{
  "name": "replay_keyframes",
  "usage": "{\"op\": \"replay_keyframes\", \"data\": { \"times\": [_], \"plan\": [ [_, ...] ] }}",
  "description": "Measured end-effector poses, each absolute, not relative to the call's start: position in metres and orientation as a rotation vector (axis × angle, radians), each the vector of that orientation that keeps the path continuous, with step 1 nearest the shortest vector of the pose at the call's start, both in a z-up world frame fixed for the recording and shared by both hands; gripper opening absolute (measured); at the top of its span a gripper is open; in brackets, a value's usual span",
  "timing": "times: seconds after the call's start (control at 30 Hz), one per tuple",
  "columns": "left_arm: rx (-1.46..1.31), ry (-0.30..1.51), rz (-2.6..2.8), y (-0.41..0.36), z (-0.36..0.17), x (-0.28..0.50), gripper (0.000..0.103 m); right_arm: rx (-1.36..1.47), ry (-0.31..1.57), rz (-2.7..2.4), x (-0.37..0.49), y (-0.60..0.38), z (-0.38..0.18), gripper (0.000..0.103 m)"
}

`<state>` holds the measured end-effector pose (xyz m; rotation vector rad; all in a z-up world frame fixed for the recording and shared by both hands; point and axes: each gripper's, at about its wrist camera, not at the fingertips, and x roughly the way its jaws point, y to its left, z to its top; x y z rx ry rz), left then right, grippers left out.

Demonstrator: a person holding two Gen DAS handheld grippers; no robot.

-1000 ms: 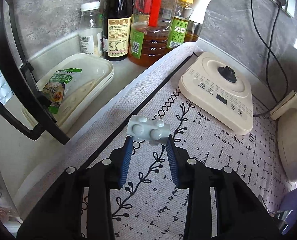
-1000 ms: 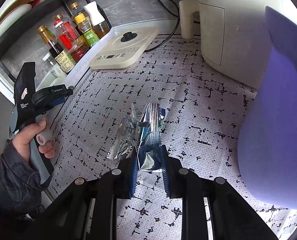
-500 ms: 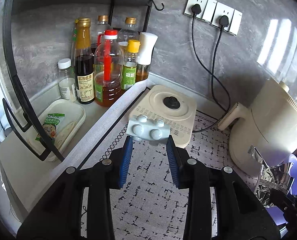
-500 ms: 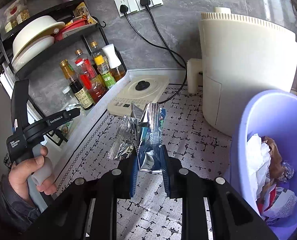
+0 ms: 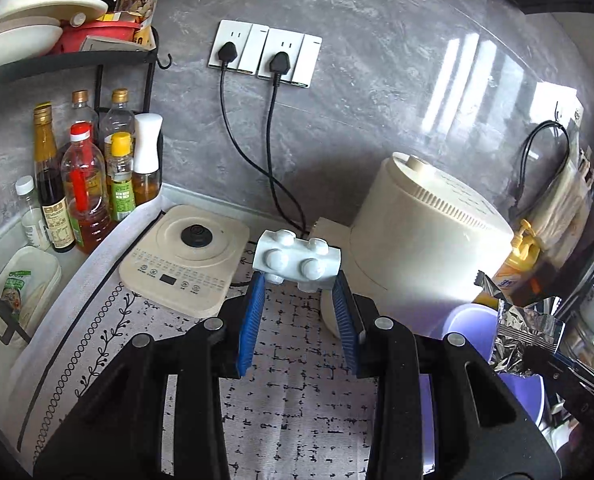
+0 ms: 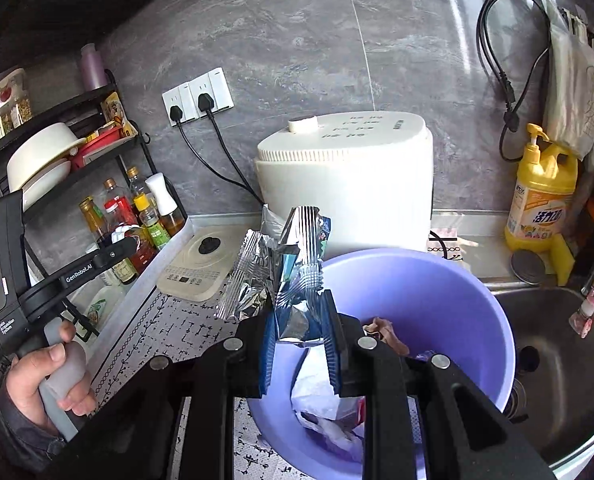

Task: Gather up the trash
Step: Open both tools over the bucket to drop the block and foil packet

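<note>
My left gripper (image 5: pixel 297 292) is shut on a white studded toy block (image 5: pixel 297 260) and holds it in the air above the patterned counter mat (image 5: pixel 289 408). My right gripper (image 6: pixel 299 312) is shut on a crumpled silver foil snack wrapper (image 6: pixel 293 264) and holds it over the near left rim of the purple trash bin (image 6: pixel 437 280). The bin holds white tissue and other scraps (image 6: pixel 321 400). In the left wrist view the bin (image 5: pixel 473 320) and the wrapper (image 5: pixel 525 332) show at the right.
A cream air fryer (image 6: pixel 345 184) stands behind the bin. An induction cooker (image 5: pixel 189 256) and sauce bottles (image 5: pixel 85 188) are at the left under a black rack (image 6: pixel 57 148). A steel sink (image 6: pixel 561 360) and a yellow detergent bottle (image 6: pixel 545 196) are at the right.
Both grippers rose and swung right toward the bin. The right gripper carried the wrapper from the mat to above the bin's rim. The left gripper still holds the block.
</note>
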<state>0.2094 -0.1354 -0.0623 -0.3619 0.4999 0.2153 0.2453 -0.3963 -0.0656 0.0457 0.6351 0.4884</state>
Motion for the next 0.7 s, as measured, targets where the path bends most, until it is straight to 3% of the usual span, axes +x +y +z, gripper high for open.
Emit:
{"op": "replay_keyframes", "data": {
  "times": [0.07, 0.13, 0.7],
  "plan": [
    [-0.356, 0.506, 0.164, -0.153, -0.061, 0.218, 0.034, 0.076, 0.621, 0.421, 0.245, -0.420, -0.067, 0.031],
    [-0.343, 0.509, 0.108, -0.171, -0.060, 0.226, 0.034, 0.117, 0.603, 0.374, 0.243, -0.444, -0.069, 0.058],
    [-0.228, 0.579, -0.174, -0.274, -0.044, 0.261, 0.035, 0.219, 0.562, 0.187, 0.218, -0.547, -0.071, 0.065]
  ]
}}
